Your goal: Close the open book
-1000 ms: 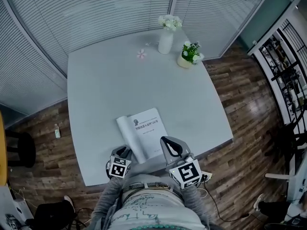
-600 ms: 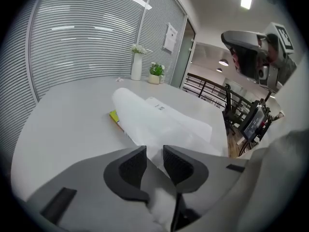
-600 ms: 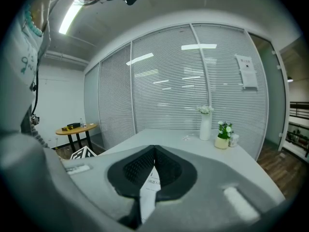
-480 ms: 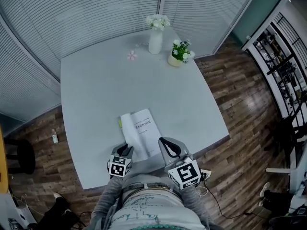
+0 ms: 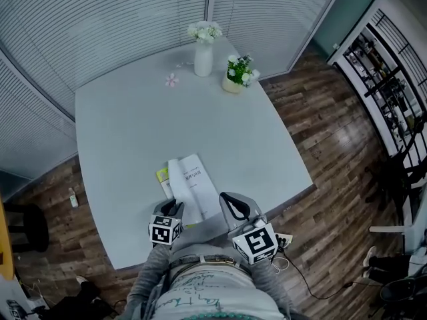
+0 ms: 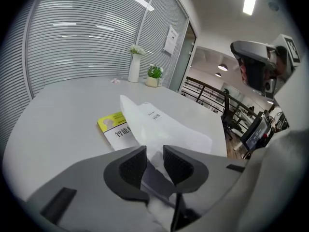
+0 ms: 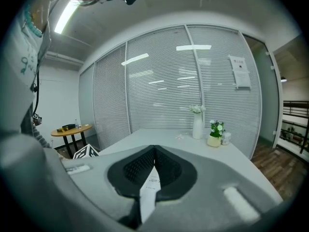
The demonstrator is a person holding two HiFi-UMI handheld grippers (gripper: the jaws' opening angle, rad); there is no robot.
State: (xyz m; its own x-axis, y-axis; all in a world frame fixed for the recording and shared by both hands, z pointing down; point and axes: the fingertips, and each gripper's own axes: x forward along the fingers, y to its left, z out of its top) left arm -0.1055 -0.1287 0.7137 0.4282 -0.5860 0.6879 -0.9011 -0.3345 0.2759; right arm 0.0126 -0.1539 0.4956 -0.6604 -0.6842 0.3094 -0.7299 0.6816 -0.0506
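The open book lies near the front edge of the grey table, white pages up. Its yellow cover shows on the left. A white page stands raised over it. My right gripper is at the book's right edge, and in the right gripper view it is shut on that white page. My left gripper hovers at the book's near left corner. In the left gripper view, its jaws stand apart with paper seen through the gap.
At the table's far side stand a white vase of flowers and a small potted plant, with a pink flower lying nearby. Blinds wall off the back. A round side table stands off to the left.
The yellow cover has come into sight at the book's left as the white page was lifted and swung left. Both grippers stay at the book's near edge.
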